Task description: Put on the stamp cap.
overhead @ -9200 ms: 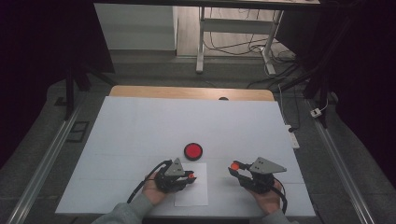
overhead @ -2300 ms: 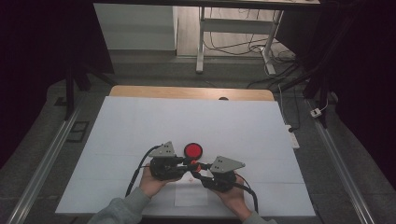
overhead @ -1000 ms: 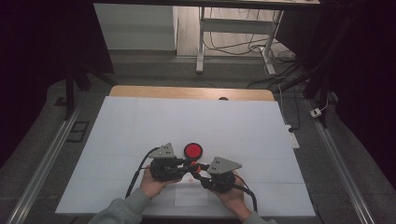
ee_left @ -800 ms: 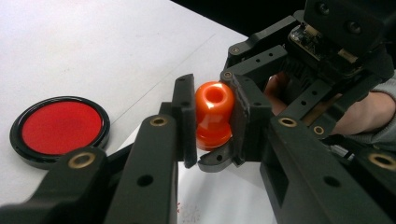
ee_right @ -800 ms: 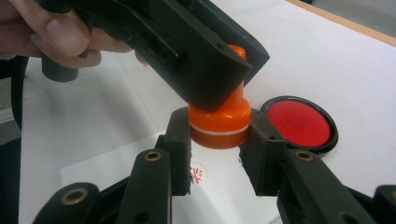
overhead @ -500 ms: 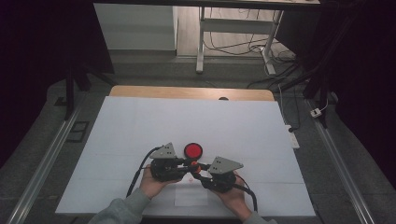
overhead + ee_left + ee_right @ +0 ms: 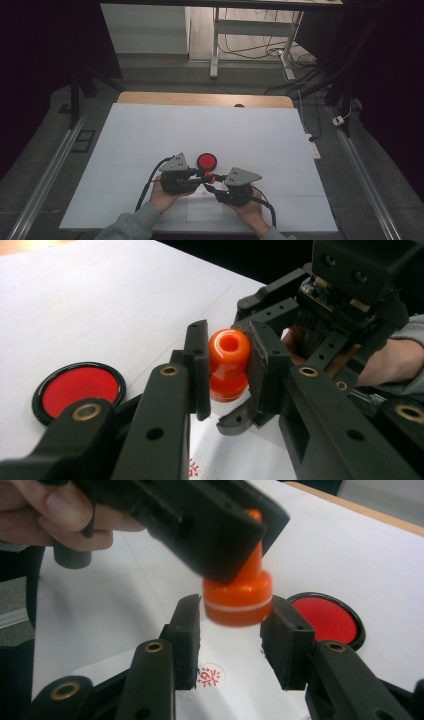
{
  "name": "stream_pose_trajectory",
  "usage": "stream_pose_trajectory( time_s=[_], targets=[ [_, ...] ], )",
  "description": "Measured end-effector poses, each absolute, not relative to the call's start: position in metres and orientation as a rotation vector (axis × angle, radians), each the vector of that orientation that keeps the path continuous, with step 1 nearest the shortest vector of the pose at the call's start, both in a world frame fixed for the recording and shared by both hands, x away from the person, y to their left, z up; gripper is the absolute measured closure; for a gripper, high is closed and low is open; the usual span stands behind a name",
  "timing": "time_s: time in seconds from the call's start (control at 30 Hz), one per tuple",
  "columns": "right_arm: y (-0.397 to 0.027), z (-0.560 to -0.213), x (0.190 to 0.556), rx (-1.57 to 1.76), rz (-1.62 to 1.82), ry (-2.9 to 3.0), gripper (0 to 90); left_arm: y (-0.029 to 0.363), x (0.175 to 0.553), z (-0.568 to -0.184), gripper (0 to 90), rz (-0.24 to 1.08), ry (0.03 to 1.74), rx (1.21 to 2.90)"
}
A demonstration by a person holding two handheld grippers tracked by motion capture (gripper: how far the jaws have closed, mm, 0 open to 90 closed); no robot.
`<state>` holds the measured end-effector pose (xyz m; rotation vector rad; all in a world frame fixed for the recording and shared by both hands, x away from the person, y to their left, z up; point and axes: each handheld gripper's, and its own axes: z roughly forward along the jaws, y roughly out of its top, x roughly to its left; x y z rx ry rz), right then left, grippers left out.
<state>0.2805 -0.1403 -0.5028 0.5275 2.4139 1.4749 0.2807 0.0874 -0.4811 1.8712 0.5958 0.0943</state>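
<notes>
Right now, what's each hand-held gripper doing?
Left hand-held gripper: shut on the orange stamp.
Right hand-held gripper: jaws just opening, off the stamp's base.

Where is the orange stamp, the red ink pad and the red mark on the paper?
orange stamp (image 7: 229, 365), left gripper view, on its knobbed handle.
red ink pad (image 7: 327, 621), right gripper view, on the red inked face.
red stamped mark (image 7: 212, 676), right gripper view, on the round print.
</notes>
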Motion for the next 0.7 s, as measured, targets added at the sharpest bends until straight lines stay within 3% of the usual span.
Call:
stream_pose_trajectory(
  time_s=[0.7],
  targets=[
    [-0.158,-0.508,0.285,0.606,1.468,2.419,50.6,0.097,0.284,-0.478,72.5,0.094,0.618,1.857]
  ],
)
